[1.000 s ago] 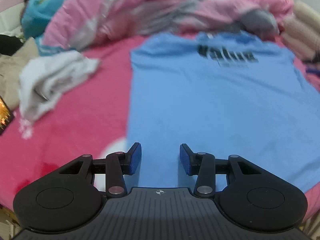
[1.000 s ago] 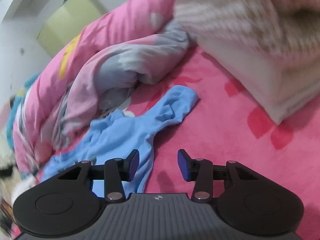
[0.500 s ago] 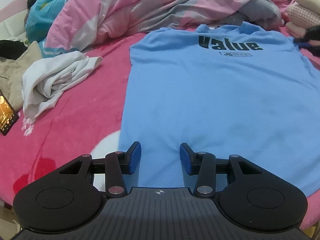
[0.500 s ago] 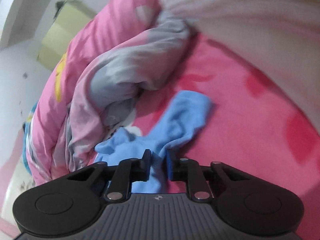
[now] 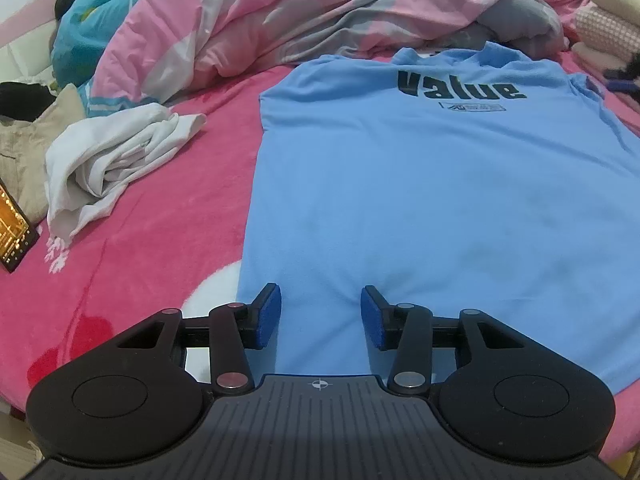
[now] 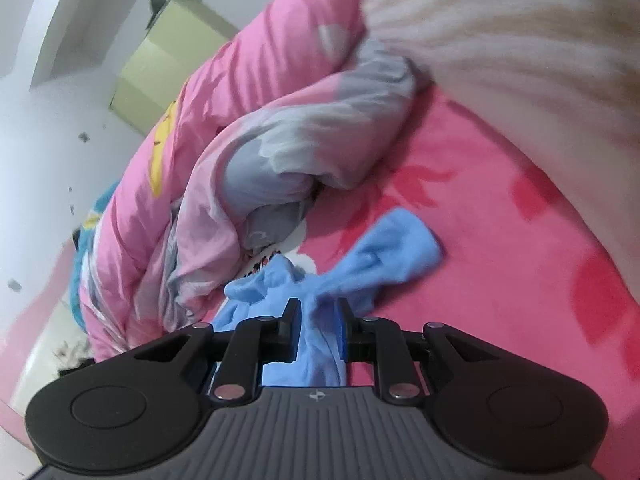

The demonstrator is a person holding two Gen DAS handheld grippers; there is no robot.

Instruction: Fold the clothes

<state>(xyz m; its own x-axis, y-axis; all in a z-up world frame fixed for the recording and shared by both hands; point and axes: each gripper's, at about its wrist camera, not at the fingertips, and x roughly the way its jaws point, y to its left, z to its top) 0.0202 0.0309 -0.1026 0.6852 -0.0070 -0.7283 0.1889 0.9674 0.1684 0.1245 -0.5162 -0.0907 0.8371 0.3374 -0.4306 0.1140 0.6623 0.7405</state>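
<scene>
A: What does the bed look like, from the left edge across?

B: A fuzzy hot-pink blanket with red and white patches (image 5: 152,240) covers it. At the far left lies a phone with a lit orange screen (image 5: 14,228), then a beige cloth (image 5: 24,152), then a crumpled white garment (image 5: 116,156). Behind them a rumpled pink, white and grey duvet (image 5: 280,20) runs along the back, with a teal blanket (image 5: 92,36) at its left end. At the far right sit cream and pink-checked pillows (image 5: 608,20). The right wrist view shows a white wall and a pale yellow-green cabinet (image 6: 168,56).

A: And the shirt?

B: The light-blue T-shirt printed with "Value" in black (image 5: 440,184) lies flat and smooth right of centre, hem nearest the camera, collar toward the duvet. Its left sleeve is tucked out of sight.

A: The grippers?

B: The left gripper (image 5: 321,316) hovers over the hem with its jaws apart, nothing between them. The right gripper (image 6: 318,330) has its jaws nearly together, pinching the bunched fabric of the shirt's right sleeve (image 6: 384,256), which lies on the pink blanket beside the duvet.
</scene>
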